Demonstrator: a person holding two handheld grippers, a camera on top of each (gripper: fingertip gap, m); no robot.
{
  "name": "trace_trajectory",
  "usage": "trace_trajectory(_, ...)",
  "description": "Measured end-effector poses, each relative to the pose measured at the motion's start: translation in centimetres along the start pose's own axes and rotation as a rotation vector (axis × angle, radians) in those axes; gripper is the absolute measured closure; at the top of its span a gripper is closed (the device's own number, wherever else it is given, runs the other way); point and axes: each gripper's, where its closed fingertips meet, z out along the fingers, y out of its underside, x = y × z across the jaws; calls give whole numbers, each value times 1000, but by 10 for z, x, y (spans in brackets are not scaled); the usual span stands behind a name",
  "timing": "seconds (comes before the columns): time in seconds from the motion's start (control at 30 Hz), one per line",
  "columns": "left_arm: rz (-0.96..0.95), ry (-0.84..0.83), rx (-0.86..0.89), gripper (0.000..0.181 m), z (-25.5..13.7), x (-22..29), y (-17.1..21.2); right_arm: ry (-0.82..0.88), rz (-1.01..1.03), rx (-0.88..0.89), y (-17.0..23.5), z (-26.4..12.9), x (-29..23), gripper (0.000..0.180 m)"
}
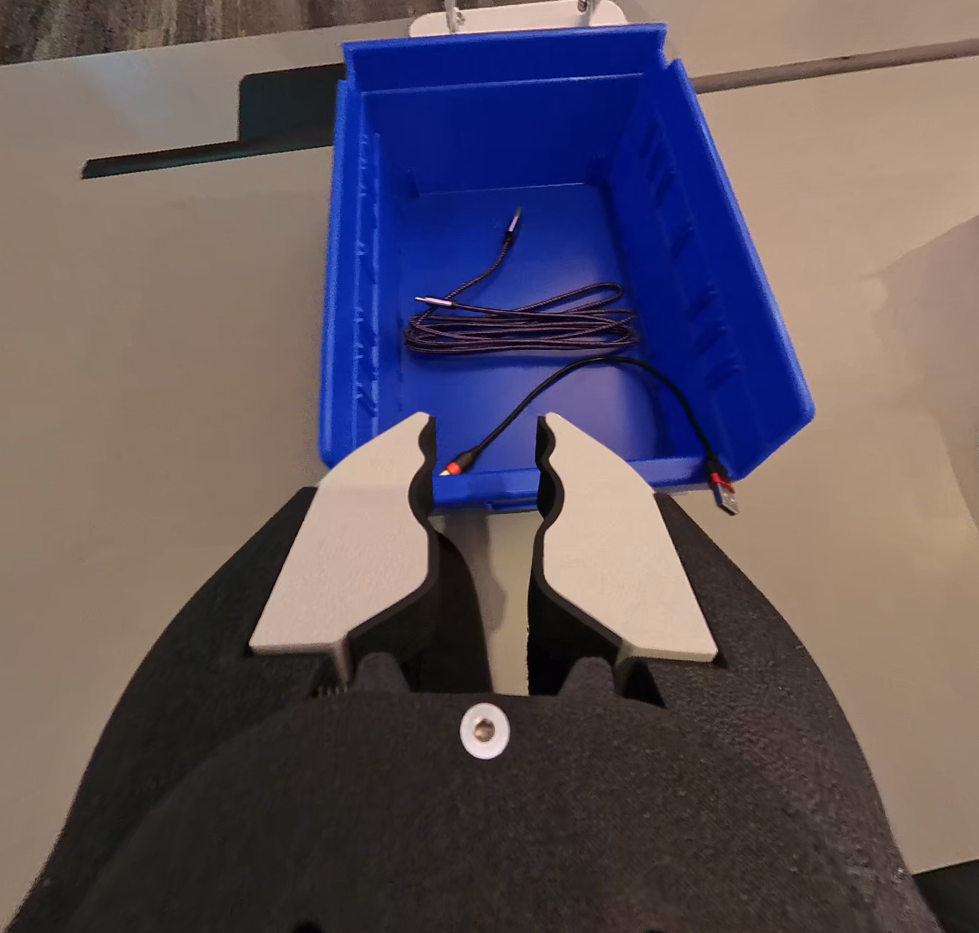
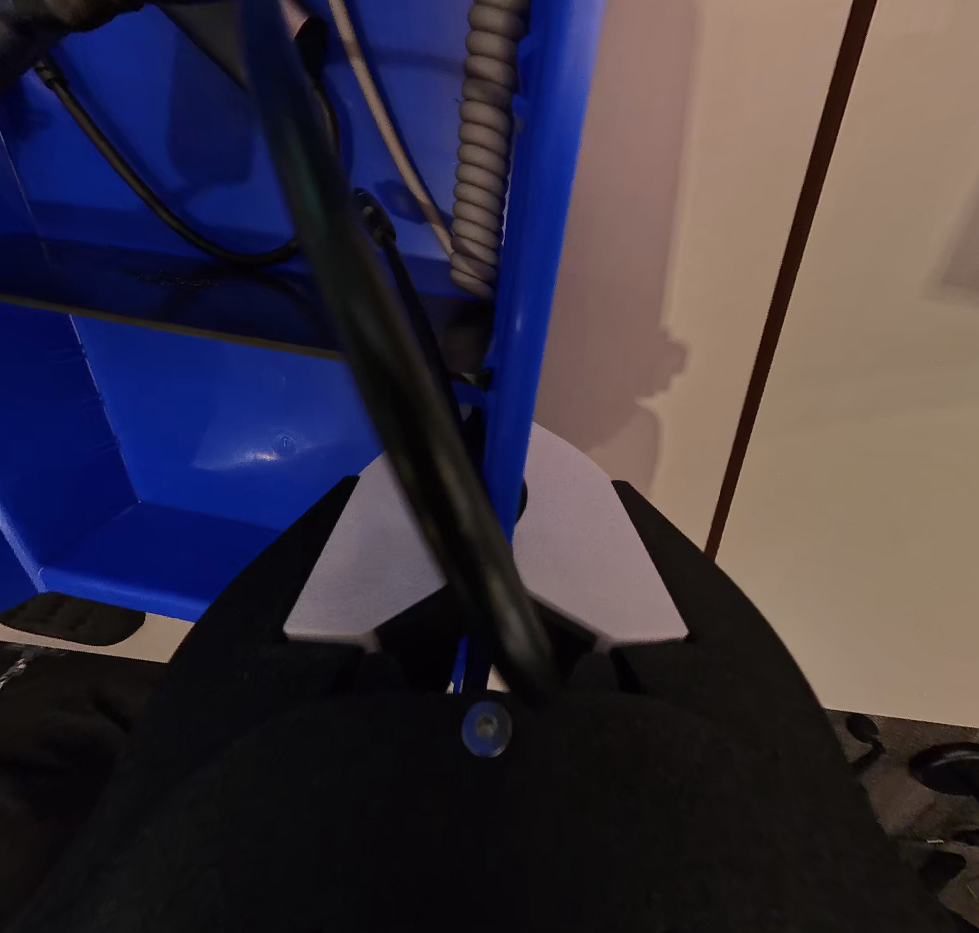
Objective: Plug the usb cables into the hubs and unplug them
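Right tongs (image 2: 487,489) closed on a thick black cable (image 2: 371,335), blue bin (image 2: 212,462) just ahead, grey coiled cord (image 2: 484,128) seen inside, pale table (image 2: 874,430) alongside.

Deep blue plastic bin (image 1: 683,250) on a pale beige tabletop (image 1: 159,324). Braided dark purple coiled cable (image 1: 522,327). Thin black cable (image 1: 609,372) with red-banded plugs. Grey spiral cord (image 2: 487,118). Gripper fingers (image 1: 365,536): grey plates, black textured body.

Black short cable (image 1: 598,377) with red-collared plugs: curved inside blue bin (image 1: 683,250), one plug hanging over front lip. Purple braided cable (image 1: 522,324): coiled flat on bin floor, both plugs free, lying behind black one.
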Motion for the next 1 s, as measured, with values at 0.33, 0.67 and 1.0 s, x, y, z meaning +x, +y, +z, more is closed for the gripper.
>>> trace_trajectory(0.33, -61, -24, 33, 145, -17, -42, 9, 12, 36, -15, 4, -11, -9, 176)
trace_trajectory(0.67, -125, -28, 44, 145, -26, -75, 26, 10, 70, 40, 0, -50, -36, 177)
trace_trajectory(1.0, -176, -9, 68, 145, -39, -98, 36, 29, 2, 71, -15, -117, -131, 176)
